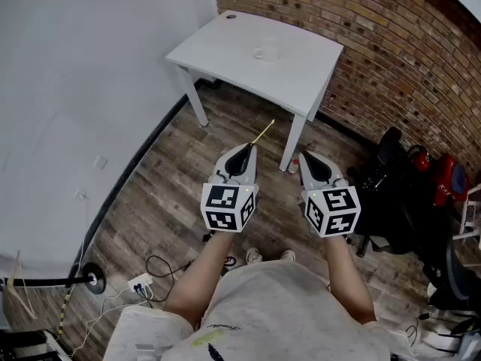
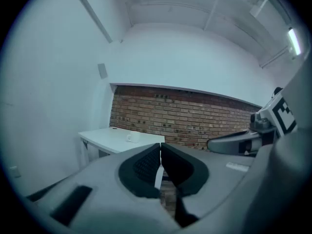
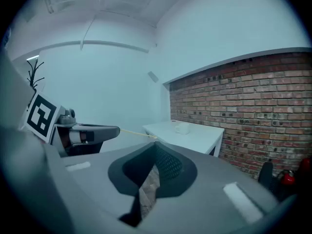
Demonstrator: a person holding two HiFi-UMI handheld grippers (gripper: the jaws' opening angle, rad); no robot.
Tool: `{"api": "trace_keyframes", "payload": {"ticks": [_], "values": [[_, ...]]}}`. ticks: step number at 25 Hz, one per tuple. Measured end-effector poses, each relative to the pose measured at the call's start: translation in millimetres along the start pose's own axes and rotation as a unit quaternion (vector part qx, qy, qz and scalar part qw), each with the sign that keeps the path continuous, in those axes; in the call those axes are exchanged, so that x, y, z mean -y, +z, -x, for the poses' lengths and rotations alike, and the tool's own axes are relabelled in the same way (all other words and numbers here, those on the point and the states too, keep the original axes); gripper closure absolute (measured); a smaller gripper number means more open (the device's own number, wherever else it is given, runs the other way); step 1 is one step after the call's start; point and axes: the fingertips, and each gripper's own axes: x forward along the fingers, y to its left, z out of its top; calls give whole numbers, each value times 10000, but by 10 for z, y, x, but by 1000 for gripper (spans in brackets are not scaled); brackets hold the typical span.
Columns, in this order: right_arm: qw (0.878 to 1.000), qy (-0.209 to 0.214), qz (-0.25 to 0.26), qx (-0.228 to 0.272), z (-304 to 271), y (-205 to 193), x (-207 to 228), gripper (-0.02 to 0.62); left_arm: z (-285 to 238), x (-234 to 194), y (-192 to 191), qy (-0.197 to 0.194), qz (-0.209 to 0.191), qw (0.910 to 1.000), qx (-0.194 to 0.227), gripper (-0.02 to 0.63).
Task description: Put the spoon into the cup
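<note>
Over wood floor (image 1: 173, 194): spoon (image 1: 263, 131) in claw, cup (image 1: 267, 52) far ahead

Closest, level in front of the body: left claw (image 1: 246, 150), clamped shut on the thin pale spoon, free end jutting forward, presumably for leading it into the cup. Just beside, right claw (image 1: 308, 158), closed on nothing, apparently idle. Farther off, past bare planks, white worktop (image 1: 225, 47) against brick wall (image 1: 391, 43). Near its middle, small white cup, upright, well apart from the spoon. Likely the approach stage; insertion not yet begun.

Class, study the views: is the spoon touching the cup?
Apart. The head view shows the spoon sticking out of the left gripper over the floor, with a plain gap to the cup on the white table.
</note>
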Motion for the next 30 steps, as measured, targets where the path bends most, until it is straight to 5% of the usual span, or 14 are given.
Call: {"api": "trace_keyframes", "payload": {"ticks": [30], "values": [[9999,37,-71,86,-866,180,169,586,-588,-627,139,47,-53,10000,3,601]]}}
